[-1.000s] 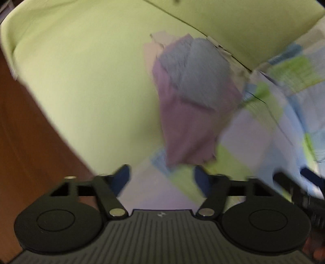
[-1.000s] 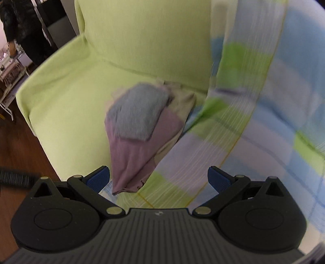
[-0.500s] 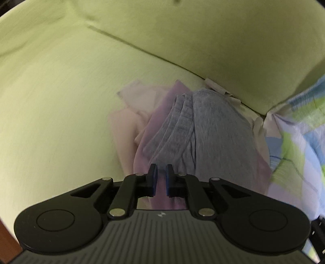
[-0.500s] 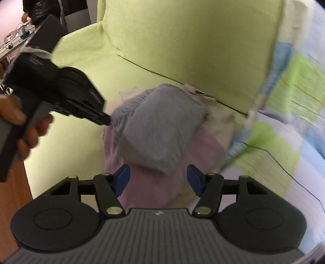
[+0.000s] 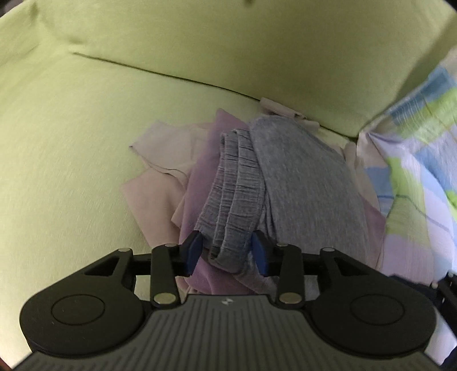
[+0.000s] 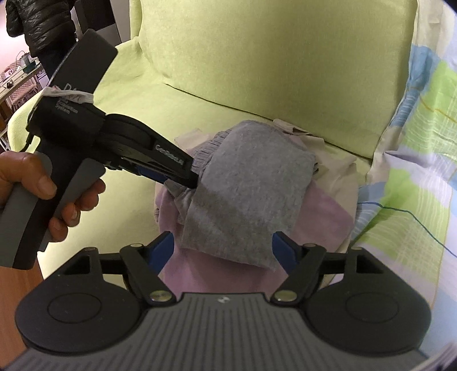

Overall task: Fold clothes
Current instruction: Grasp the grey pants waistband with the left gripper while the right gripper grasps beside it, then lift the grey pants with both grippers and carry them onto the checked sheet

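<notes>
A folded grey garment [image 5: 300,185] [image 6: 245,185] lies on top of a lilac garment [image 5: 200,182] [image 6: 322,217] on the green sofa seat [image 5: 71,142]. My left gripper [image 5: 227,251] points down at the grey garment's ribbed waistband [image 5: 234,182]. Its jaws are opening, and the waistband's end sits between the blue pads without being pinched. The right wrist view shows the left gripper [image 6: 191,178] from the side at the garment's left edge. My right gripper [image 6: 222,252] is also opening, and its pads straddle the grey garment's near edge with a gap on both sides.
Pale pink cloth [image 5: 160,154] pokes out from under the pile at the left. A checked blue, green and white blanket [image 6: 414,142] covers the sofa's right side. A hand [image 6: 37,182] holds the left gripper's handle. Someone in a dark jacket [image 6: 31,22] stands at the far left.
Both grippers dropped closer to the clothes pile. The left jaws closed almost fully, then reopened around the waistband. The right jaws narrowed from wide and have spread a little again.
</notes>
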A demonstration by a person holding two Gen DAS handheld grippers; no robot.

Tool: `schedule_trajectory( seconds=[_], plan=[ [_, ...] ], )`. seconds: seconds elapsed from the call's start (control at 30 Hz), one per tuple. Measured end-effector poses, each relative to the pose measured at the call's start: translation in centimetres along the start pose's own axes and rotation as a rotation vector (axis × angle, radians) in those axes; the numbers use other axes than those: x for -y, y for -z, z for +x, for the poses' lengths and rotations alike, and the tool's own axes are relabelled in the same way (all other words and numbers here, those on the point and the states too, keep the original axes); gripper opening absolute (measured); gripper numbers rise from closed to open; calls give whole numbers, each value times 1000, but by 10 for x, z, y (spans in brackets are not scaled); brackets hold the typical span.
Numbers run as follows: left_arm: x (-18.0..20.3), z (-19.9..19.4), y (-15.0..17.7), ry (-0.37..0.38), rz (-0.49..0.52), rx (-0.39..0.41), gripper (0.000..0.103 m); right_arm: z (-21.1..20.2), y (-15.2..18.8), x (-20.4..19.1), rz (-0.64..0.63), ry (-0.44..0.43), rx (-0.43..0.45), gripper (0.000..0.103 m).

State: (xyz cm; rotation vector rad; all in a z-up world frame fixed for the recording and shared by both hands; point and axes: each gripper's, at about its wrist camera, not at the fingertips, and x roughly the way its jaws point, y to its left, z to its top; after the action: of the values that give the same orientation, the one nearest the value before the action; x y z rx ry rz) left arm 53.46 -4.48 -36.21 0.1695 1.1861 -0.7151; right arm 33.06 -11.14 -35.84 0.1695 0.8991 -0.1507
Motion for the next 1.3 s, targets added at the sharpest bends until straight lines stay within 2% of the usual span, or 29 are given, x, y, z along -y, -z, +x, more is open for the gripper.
schedule_trajectory(
  seconds=[0.03,0.07,0.2,0.27,0.33,0.43,0.47,0.57,0.63,0.67,0.7,0.73,0.8,0.87,0.9,1.03,1.2,1.3],
  plan=[
    [0,-2,1,3,-4,3,25,1,-1,0,2,2,2,73],
    [0,-4,2,6,-8,6,14,1,-1,0,4,3,4,73],
    [1,-14,7,21,-6,6,5,-3,-1,-4,-2,0,17,73],
    [3,-10,6,35,11,-2,3,-2,-1,-8,-29,1,25,73],
    [-6,-6,3,64,-35,-13,3,3,-2,-14,-75,9,35,72],
    [-28,-2,0,138,-157,-27,3,12,-2,-25,-154,15,28,55],
    [-30,0,0,146,-165,-28,3,15,-3,-28,-174,17,26,44],
    [-23,4,3,120,-118,-24,3,29,0,-39,-246,66,21,43],
    [-18,6,3,103,-89,-25,3,42,4,-46,-308,117,13,37],
    [-16,6,3,98,-75,-22,3,44,7,-47,-327,127,17,31],
    [-15,5,4,95,-66,-19,2,46,9,-47,-339,133,22,14],
    [-12,1,4,97,-49,-10,2,43,7,-43,-314,121,30,9],
    [-7,-8,4,108,-34,6,1,32,-2,-29,-200,66,32,6],
    [-4,-18,3,135,-51,20,1,12,-9,-15,-116,48,71,5],
    [2,-31,1,173,-69,44,1,1,-13,-8,-83,44,96,5],
    [37,-66,-10,210,-25,108,1,-44,-27,22,46,30,167,5],
    [110,-115,-21,270,90,191,1,-108,-32,73,194,43,254,5],
    [188,-161,-10,371,192,245,2,-179,-23,113,271,86,339,5]
  ],
)
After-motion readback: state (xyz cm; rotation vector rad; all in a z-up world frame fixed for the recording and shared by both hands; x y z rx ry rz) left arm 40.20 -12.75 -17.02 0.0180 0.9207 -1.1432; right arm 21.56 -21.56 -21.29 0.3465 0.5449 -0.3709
